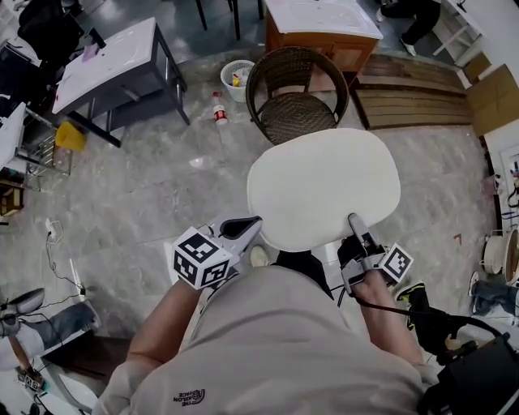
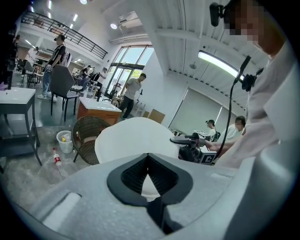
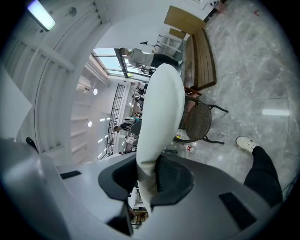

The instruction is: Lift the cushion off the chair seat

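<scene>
A white oval cushion (image 1: 324, 186) hangs flat in the air in front of me, clear of the brown wicker chair (image 1: 296, 105) that stands beyond it. My left gripper (image 1: 253, 229) is shut on the cushion's near left edge, and my right gripper (image 1: 354, 223) is shut on its near right edge. In the left gripper view the cushion (image 2: 136, 138) spreads out past the jaws (image 2: 148, 173), with the chair (image 2: 89, 138) behind it. In the right gripper view the cushion (image 3: 161, 108) stands edge-on, pinched between the black pads (image 3: 169, 174), and the chair (image 3: 199, 122) is on the floor behind.
A grey table (image 1: 113, 65) stands at the far left, and a wooden cabinet (image 1: 324, 24) behind the chair. A white bin (image 1: 235, 77) and a bottle (image 1: 219, 109) lie on the floor left of the chair. Wooden slats (image 1: 413, 97) are at the right. Several people stand in the background.
</scene>
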The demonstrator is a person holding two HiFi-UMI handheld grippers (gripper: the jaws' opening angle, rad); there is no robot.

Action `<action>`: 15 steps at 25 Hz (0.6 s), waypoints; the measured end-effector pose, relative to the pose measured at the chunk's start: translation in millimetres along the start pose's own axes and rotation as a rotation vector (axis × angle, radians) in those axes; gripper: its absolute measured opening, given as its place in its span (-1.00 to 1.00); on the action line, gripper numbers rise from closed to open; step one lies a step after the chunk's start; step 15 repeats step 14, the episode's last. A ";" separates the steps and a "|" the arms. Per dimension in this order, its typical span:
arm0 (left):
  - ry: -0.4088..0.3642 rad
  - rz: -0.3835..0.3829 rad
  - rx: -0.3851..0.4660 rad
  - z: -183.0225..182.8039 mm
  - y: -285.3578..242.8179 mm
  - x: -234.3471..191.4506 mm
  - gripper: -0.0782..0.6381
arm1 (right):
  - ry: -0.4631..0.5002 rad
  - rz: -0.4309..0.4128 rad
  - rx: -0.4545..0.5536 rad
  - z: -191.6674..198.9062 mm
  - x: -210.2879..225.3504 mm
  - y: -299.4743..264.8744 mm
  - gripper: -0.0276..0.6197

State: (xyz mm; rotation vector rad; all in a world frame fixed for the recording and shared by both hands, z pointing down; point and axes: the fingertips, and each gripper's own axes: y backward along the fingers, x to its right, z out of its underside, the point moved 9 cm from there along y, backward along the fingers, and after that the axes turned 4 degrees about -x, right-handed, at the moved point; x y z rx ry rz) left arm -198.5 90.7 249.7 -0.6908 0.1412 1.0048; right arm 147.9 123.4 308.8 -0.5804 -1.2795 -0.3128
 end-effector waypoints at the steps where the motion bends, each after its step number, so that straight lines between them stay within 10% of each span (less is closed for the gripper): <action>1: -0.004 0.002 0.000 0.3 -0.4 1.0 -0.76 | 0.002 -0.001 0.000 0.4 0.6 1.2 -0.69; 15: -0.009 0.009 -0.010 2.3 -8.1 3.5 -0.76 | -0.006 -0.005 0.012 1.4 5.6 9.8 -0.69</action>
